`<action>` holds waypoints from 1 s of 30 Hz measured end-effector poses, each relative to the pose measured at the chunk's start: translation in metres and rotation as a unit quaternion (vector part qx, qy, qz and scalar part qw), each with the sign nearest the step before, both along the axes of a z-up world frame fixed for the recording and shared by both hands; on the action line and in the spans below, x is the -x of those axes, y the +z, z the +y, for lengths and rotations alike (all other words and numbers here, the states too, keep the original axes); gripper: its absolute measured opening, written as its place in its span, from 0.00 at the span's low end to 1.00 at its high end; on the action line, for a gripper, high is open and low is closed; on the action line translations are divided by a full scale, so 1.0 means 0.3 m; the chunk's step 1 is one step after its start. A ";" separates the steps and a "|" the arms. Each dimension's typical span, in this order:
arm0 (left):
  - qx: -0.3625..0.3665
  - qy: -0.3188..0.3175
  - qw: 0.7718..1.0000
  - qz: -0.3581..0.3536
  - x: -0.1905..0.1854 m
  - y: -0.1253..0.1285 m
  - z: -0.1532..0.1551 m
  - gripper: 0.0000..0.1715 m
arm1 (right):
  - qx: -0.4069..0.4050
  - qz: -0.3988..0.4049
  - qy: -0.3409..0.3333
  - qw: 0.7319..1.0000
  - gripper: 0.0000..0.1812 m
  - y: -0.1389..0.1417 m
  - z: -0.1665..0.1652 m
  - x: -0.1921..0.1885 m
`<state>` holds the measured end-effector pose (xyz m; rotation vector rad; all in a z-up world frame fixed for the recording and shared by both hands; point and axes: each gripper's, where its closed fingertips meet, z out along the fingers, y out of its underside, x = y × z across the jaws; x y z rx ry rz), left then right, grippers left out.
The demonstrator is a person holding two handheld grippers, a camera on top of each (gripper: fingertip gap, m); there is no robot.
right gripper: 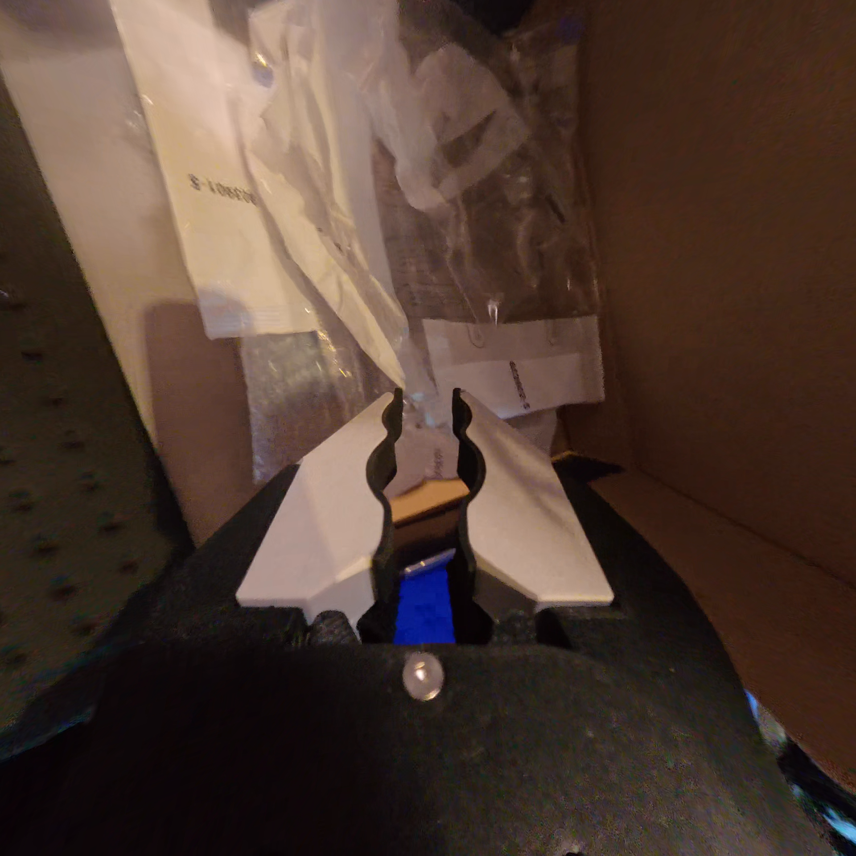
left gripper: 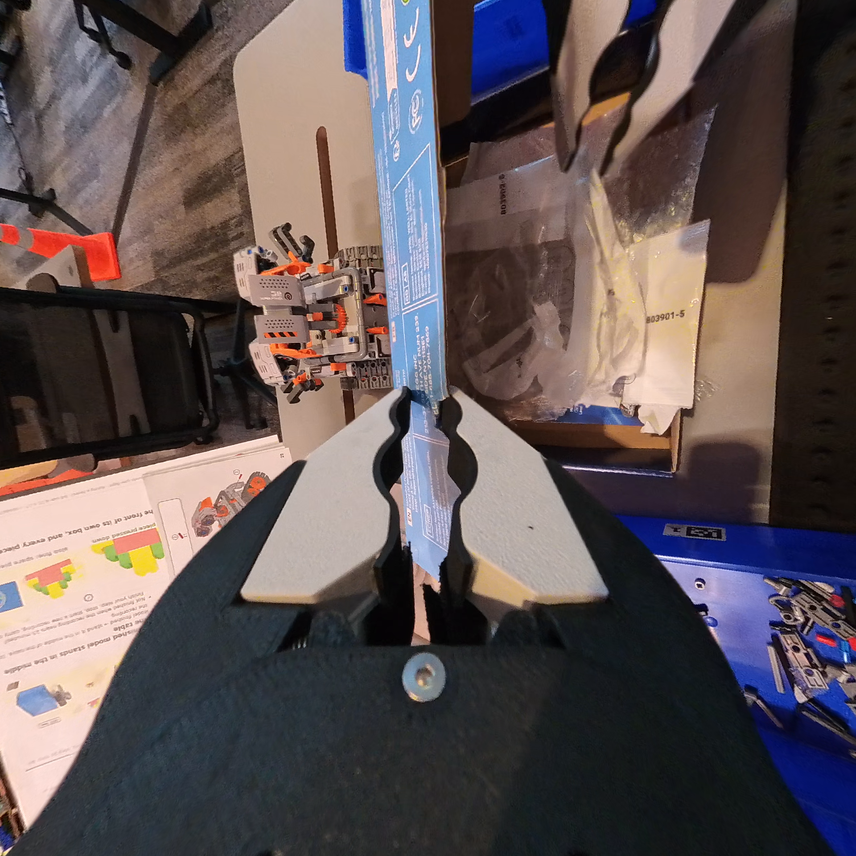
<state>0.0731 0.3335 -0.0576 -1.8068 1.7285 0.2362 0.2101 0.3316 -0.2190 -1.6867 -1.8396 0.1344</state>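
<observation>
Blue printed cardboard box wall [left gripper: 410, 231] sits clamped in the left gripper [left gripper: 428, 398] — best held steady. Right gripper [right gripper: 426, 393], jaws parted and holding nothing, touches the clear plastic parts bags [right gripper: 417, 208] inside — aim for 1 bag edge

The left wrist view is bright and mostly sharp, though straight lines bend near its edges. The right wrist view is dim and warm inside the brown cardboard box [right gripper: 718, 231]; the clear plastic bags [right gripper: 370, 185] ahead of the tongs are blurred, with small glare spots.
</observation>
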 end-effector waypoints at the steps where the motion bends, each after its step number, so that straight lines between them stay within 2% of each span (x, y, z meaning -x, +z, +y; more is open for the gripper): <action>1: 0.003 0.001 1.000 0.000 0.000 0.001 0.002 0.06 | -0.010 -0.012 -0.005 1.000 0.11 0.000 0.017 -0.017; 4: 0.010 -0.001 1.000 0.003 0.000 0.007 0.009 0.06 | -0.024 -0.020 0.004 1.000 0.12 0.009 0.029 -0.040; 8: 0.020 -0.005 1.000 0.006 -0.001 0.012 0.018 0.06 | -0.063 -0.066 0.013 0.996 0.14 -0.030 0.064 -0.071; 13: 0.028 -0.006 1.000 0.011 -0.002 0.013 0.019 0.06 | -0.051 -0.007 0.013 0.999 0.12 0.003 0.067 -0.017; 17: 0.035 -0.007 0.999 0.015 -0.005 0.011 0.015 0.06 | -0.026 -0.030 0.017 0.999 0.16 -0.078 0.061 0.018; 22: 0.037 -0.010 0.999 0.017 -0.011 0.007 0.016 0.07 | -0.059 -0.074 -0.006 0.995 0.02 -0.134 0.108 0.018; 24: 0.039 -0.013 0.999 0.019 -0.012 0.005 0.011 0.07 | -0.070 -0.086 0.002 0.994 0.00 -0.138 0.109 0.020; 26: 0.036 -0.013 0.999 0.021 -0.011 0.005 0.012 0.07 | -0.089 -0.078 0.003 0.993 0.00 -0.113 0.113 0.029; 30: 0.039 -0.014 0.999 0.019 -0.009 0.005 0.011 0.07 | -0.125 -0.040 -0.013 0.991 0.00 0.011 0.121 0.030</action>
